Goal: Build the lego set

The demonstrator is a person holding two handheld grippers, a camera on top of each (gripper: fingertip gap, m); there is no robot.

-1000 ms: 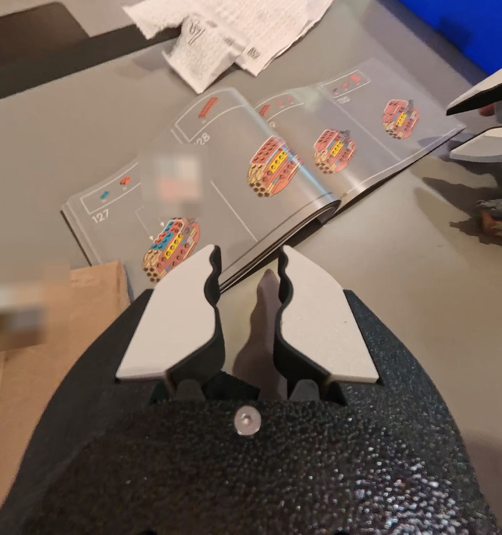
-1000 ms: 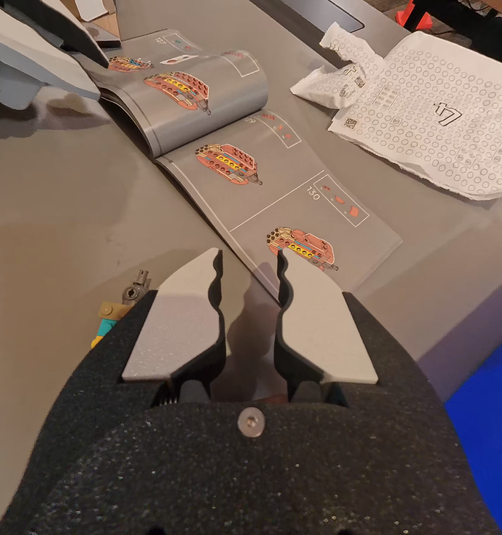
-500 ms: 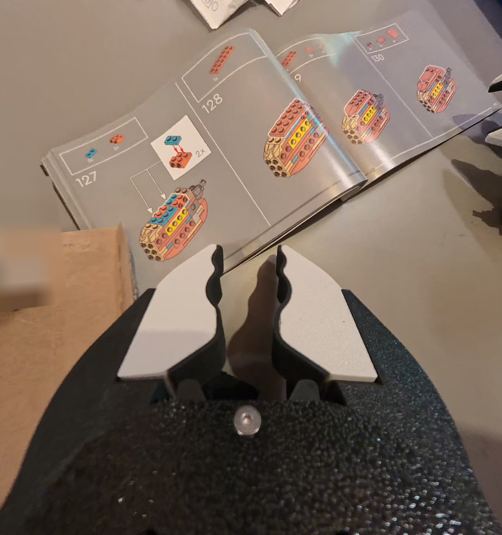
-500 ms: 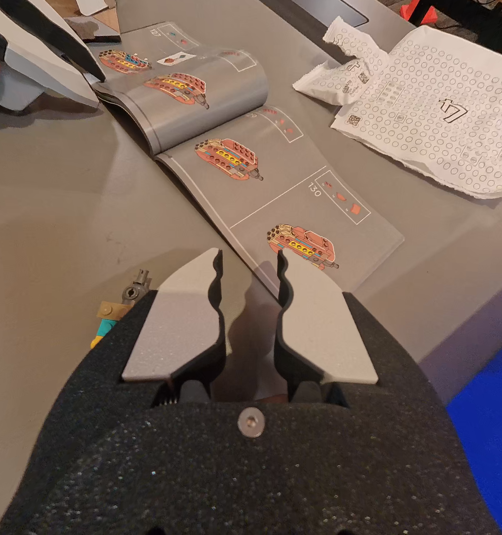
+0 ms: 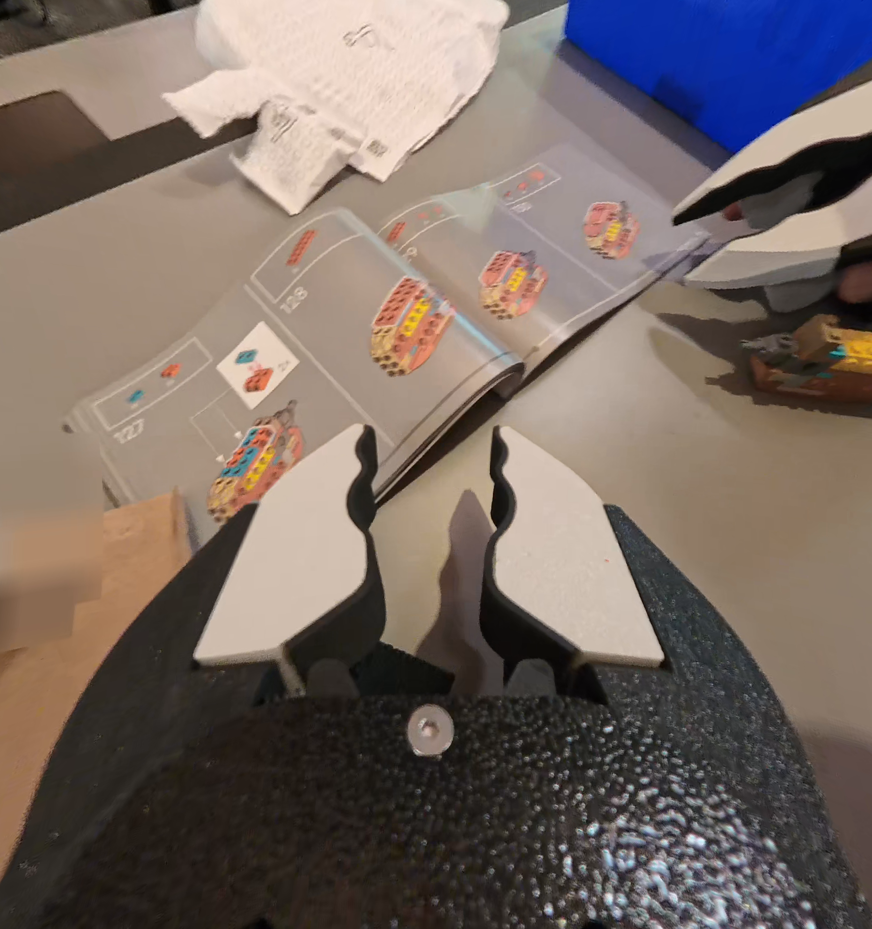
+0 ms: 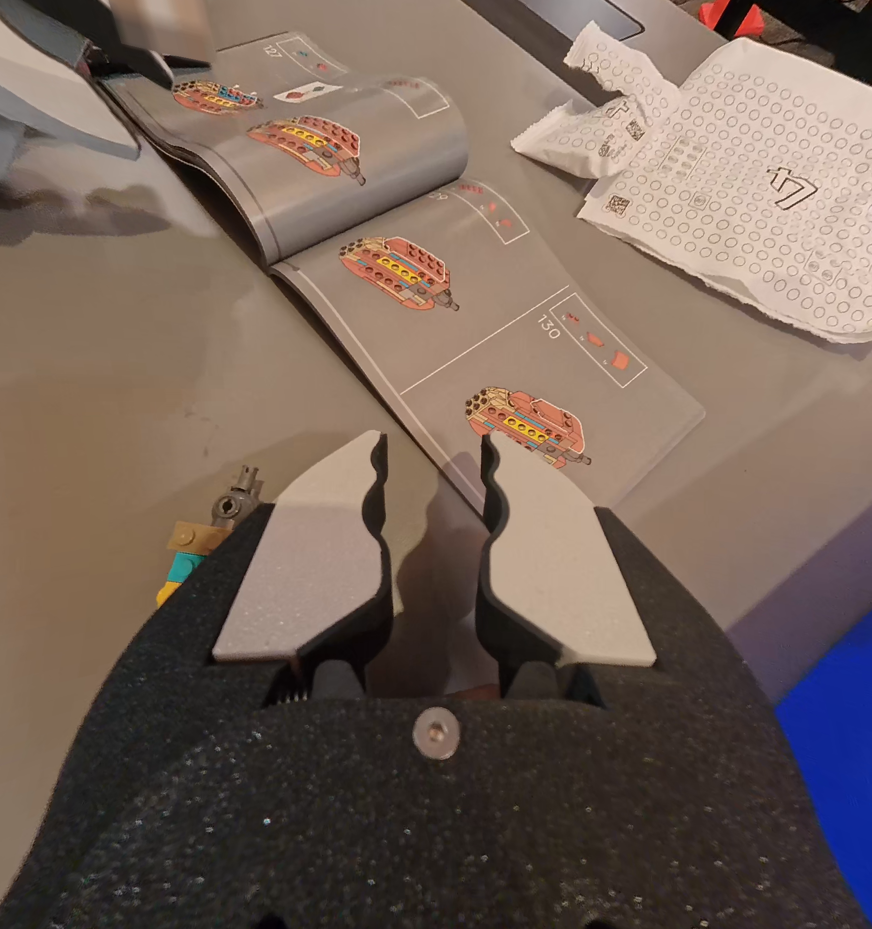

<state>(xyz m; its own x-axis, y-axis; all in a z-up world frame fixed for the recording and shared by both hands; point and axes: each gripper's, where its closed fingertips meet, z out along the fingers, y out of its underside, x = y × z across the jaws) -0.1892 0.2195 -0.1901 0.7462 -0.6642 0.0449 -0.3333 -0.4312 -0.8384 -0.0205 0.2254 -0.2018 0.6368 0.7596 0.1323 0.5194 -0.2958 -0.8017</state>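
Note:
An open instruction booklet (image 5: pixel 353 321) lies on the grey table; it also shows in the right wrist view (image 6: pixel 423 281). A partly built lego model (image 5: pixel 825 364) of brown, yellow and teal bricks sits at the right, under the right gripper; in the right wrist view only its end (image 6: pixel 207 528) shows beside the gripper body. My left gripper (image 5: pixel 431 442) is open and empty, held above the table just in front of the booklet's near edge. My right gripper (image 6: pixel 433 442) is open and empty over the booklet's corner; it also shows in the left wrist view (image 5: pixel 695 246).
Torn white paper bags (image 5: pixel 343 85) lie beyond the booklet, also in the right wrist view (image 6: pixel 755 201). A brown cardboard piece (image 5: pixel 47 678) lies at the left. A blue surface (image 5: pixel 725 65) lies off the table's far right edge. A dark panel (image 5: pixel 32 151) is set in the table.
The left wrist view has swung back and to the right, so the bags, the model and the right gripper now show. The right gripper has hardly moved. Both stay open.

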